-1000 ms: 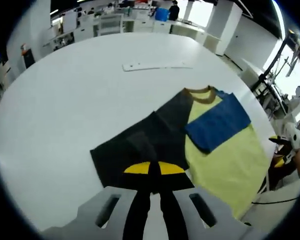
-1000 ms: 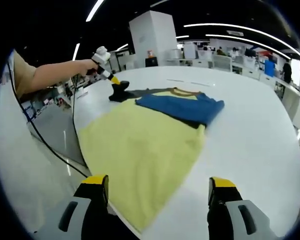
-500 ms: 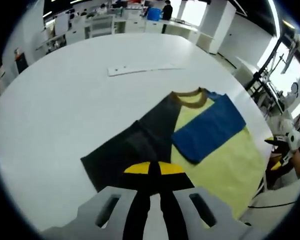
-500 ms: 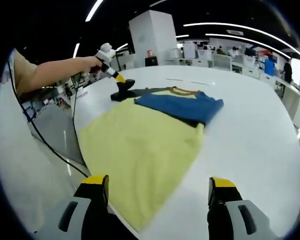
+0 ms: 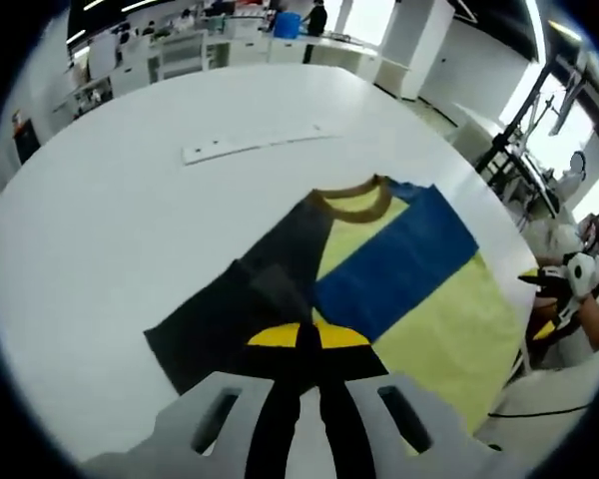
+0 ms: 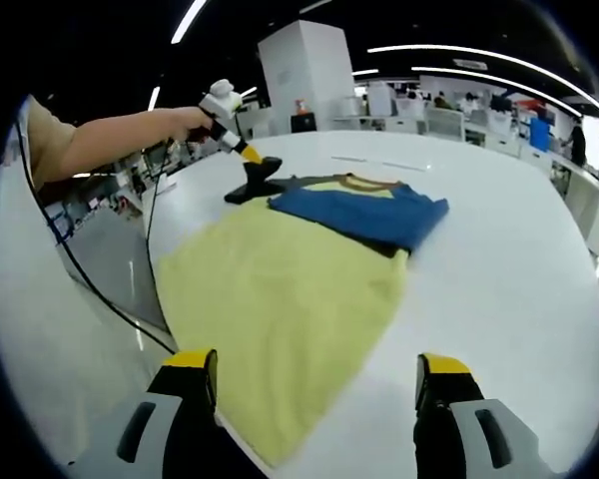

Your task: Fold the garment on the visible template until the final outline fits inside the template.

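Observation:
A yellow T-shirt (image 5: pixel 449 334) with a brown collar (image 5: pixel 354 198) lies flat on the white table (image 5: pixel 110 220). Its blue sleeve (image 5: pixel 399 261) is folded across the chest. My left gripper (image 5: pixel 307 337) is shut on the dark sleeve (image 5: pixel 230 314), pinching it into a raised peak. From the right gripper view, that left gripper (image 6: pixel 250 158) holds the dark sleeve (image 6: pixel 258 188) up beside the collar. My right gripper (image 6: pixel 316 364) stands open just above the yellow hem (image 6: pixel 280 299), with nothing between its fingers.
A long white strip (image 5: pixel 250 146) lies on the table beyond the collar. A person's bare arm (image 6: pixel 110 140) reaches in from the left. The table edge (image 6: pixel 150 299) runs close to the hem, with cables and floor below. Desks and a white pillar stand far behind.
My left gripper has carried the dark sleeve a little higher and toward the shirt's body. The right gripper has stayed open in the same place.

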A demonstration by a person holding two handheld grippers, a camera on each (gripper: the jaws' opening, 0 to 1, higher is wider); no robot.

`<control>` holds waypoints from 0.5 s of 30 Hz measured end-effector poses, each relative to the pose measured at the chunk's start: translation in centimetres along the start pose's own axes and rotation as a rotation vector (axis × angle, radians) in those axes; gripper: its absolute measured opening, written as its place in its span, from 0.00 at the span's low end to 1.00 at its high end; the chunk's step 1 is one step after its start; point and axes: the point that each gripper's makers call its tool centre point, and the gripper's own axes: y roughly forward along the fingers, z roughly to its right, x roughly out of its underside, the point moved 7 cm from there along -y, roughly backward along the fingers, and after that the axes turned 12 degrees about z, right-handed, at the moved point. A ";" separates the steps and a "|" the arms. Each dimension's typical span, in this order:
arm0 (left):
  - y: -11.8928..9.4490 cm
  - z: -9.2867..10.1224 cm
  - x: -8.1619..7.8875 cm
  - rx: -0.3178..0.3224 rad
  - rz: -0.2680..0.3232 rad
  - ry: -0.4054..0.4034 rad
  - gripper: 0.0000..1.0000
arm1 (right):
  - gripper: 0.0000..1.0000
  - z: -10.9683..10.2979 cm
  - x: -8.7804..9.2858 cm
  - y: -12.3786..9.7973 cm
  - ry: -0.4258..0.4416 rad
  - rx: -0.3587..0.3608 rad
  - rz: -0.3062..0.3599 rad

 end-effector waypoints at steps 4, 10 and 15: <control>0.7 0.8 -0.5 0.020 -0.003 0.015 0.01 | 0.81 0.0 0.1 0.0 0.004 0.000 0.000; 1.8 2.8 -1.8 0.116 0.046 -0.053 0.01 | 0.81 0.1 0.4 0.1 0.013 0.000 -0.002; 2.5 3.7 -2.4 0.124 0.033 -0.017 0.01 | 0.81 0.2 0.6 0.2 0.018 0.002 -0.004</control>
